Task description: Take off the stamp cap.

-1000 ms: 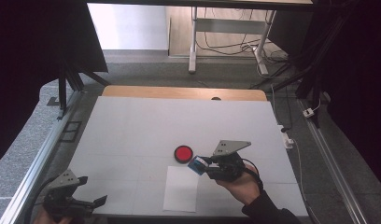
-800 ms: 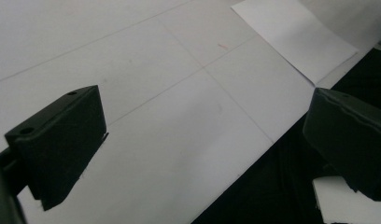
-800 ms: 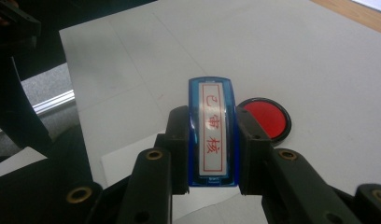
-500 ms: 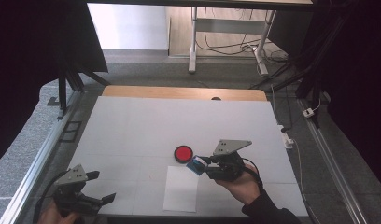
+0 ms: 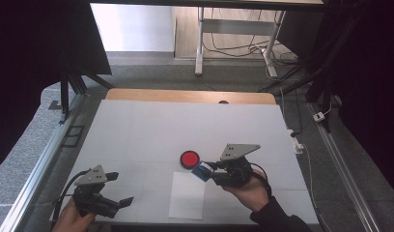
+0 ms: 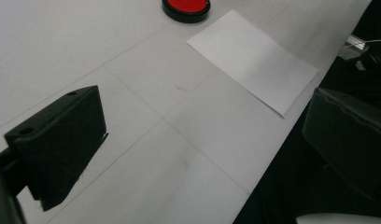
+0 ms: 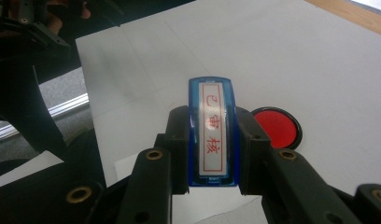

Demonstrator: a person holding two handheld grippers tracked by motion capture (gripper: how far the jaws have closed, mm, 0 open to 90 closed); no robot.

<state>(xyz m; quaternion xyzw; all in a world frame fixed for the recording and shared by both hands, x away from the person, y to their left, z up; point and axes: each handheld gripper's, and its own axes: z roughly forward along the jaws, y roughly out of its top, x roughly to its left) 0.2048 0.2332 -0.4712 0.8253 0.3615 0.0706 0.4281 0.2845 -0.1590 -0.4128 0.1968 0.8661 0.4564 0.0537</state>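
A blue stamp (image 5: 201, 170) with red characters on its white label (image 7: 212, 130) is clamped between the jaws of my right gripper (image 5: 204, 172), held just above the table. Right beside its tip lies a round red ink pad (image 5: 189, 158) (image 7: 275, 127). A white sheet of paper (image 5: 187, 195) lies in front of the pad, near the table's front edge. My left gripper (image 5: 119, 189) hovers low at the front left with its jaws wide apart and nothing between them (image 6: 202, 135). From there the paper (image 6: 254, 58) and the red pad (image 6: 186, 7) lie ahead.
The white tabletop (image 5: 151, 130) ends in a wooden strip (image 5: 190, 95) at the far side. A metal rail (image 5: 31, 179) runs along the left edge. A small white plug and cable (image 5: 296, 141) lie at the right edge. Beyond stand desk legs and cables on the floor.
My left gripper has moved to the right and inward over the table's front left corner. The right gripper and the stamp have stayed in place.
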